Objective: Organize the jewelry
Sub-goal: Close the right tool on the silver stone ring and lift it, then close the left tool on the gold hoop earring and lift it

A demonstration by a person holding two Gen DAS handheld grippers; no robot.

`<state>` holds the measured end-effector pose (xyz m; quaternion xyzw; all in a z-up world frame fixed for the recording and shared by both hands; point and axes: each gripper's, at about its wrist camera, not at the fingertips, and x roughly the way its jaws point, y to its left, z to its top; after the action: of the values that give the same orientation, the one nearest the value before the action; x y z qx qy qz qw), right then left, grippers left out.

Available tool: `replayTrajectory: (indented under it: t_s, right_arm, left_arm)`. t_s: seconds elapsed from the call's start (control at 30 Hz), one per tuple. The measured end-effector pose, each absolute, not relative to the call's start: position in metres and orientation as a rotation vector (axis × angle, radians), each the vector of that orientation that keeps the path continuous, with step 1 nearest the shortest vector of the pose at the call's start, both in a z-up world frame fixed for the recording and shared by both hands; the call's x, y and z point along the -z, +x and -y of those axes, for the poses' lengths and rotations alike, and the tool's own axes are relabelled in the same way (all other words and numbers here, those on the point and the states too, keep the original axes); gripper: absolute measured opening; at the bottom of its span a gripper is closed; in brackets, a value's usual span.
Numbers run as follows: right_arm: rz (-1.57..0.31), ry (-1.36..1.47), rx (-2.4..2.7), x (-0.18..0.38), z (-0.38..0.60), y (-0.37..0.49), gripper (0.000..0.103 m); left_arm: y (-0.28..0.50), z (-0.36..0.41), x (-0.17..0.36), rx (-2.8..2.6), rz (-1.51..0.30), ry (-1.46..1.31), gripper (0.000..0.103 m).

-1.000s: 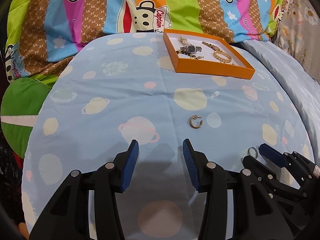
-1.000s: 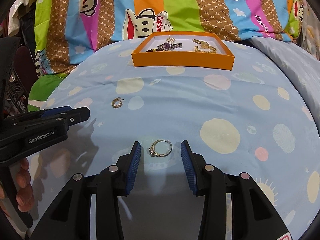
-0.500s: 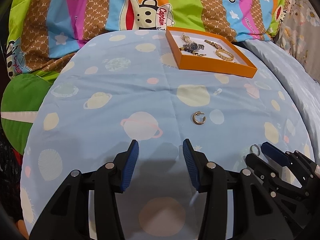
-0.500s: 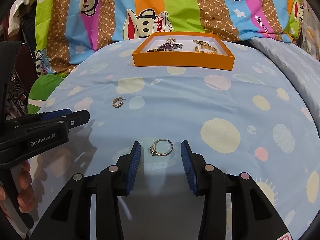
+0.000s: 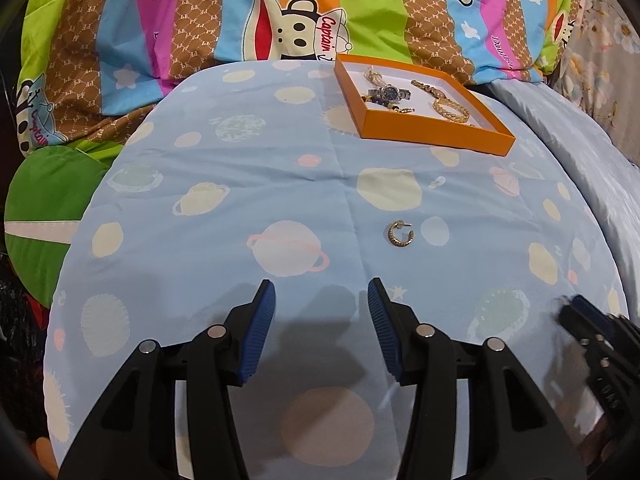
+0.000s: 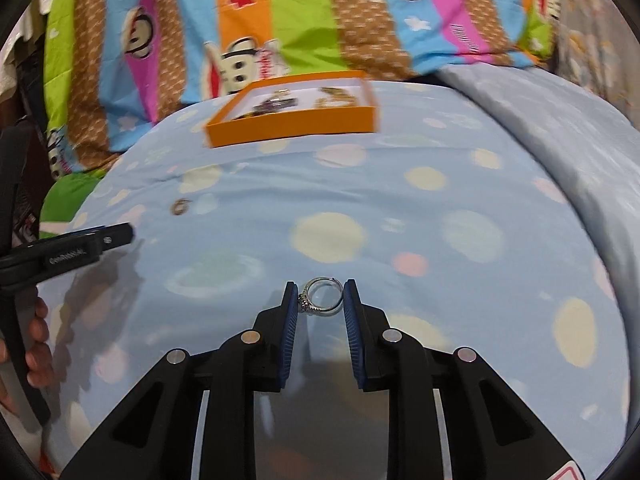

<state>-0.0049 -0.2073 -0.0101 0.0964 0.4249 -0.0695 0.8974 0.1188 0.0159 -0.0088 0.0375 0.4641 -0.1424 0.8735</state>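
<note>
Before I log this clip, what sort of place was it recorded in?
Most likely a bedroom, on a bed: the work surface is a soft blue planet-print sheet, a striped cartoon-monkey quilt is bunched behind it, and an orange jewelry tray sits on the bedding rather than on a table.

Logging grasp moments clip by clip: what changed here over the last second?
The right tongs closed from open onto the ring, which now sits pinched between their pads; that view has blurred and tilted, so they are moving. The left tongs stayed open, and the earring and orange tray stayed where they were.
</note>
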Motion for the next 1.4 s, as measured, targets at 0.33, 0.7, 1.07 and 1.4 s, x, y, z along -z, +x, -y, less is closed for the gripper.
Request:
replayTrajectory:
  t_s: [0.33,0.7,1.07,1.4]
  right_arm:
    - [-0.859,0.279,0.282,0.005,0.265,-0.043,0.022]
    - [-0.845,0.274,0.196,0.006,0.24,-0.032,0.022]
    - [-0.838,0.273,0.169,0.006,0.231,-0.02,0.022]
    - [-0.838,0.265,0.138,0.006,0.221,-0.007,0.022]
  left_arm:
    - [0.135,0.013,0.01,0.341,-0.979,0.059,0.059]
    - [0.156,0.048,0.024,0.294,-0.942,0.144,0.059]
    - [0.143,0.057,0.023,0.336,-0.905,0.193,0.027]
    - [0.122,0.039,0.018,0.387,-0.917,0.133,0.016]
